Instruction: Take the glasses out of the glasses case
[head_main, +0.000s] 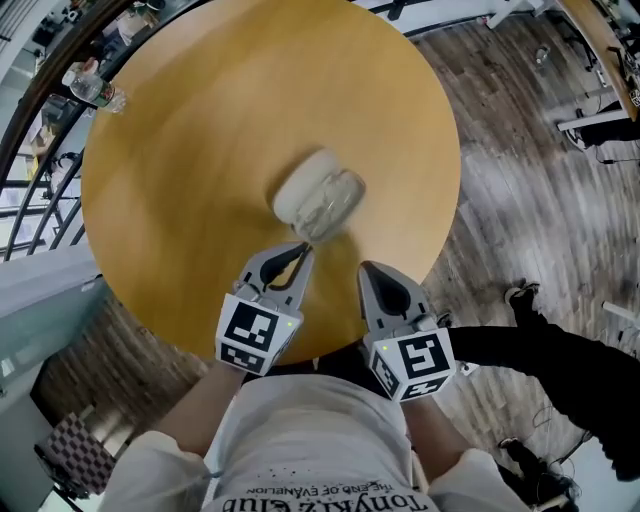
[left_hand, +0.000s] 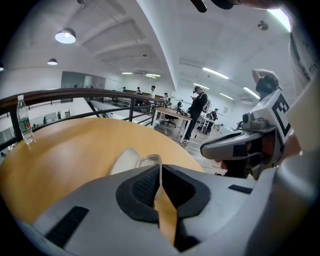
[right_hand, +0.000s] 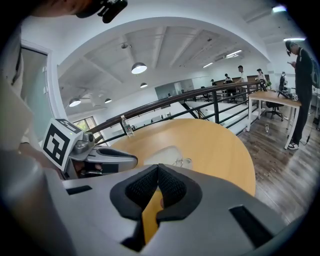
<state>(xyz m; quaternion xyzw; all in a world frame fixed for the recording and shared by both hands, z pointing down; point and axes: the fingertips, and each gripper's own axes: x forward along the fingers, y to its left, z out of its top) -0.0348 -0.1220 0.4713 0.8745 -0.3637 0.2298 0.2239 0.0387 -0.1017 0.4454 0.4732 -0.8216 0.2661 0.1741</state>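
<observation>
Bright, even light from ceiling lamps (left_hand: 66, 35); head view slightly motion-blurred; gripper views fisheye-warped, dark-vignetted corners.

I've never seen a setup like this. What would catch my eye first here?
The big round wooden table fills the head view, with a white oval glasses case and clear glasses right beside it near the middle. At the near edge the left gripper and right gripper sit shut and empty; a clear plastic water bottle stands at the far left rim.

Round wooden table (head_main: 200, 150) (grey plank floor (head_main: 520, 200))
</observation>
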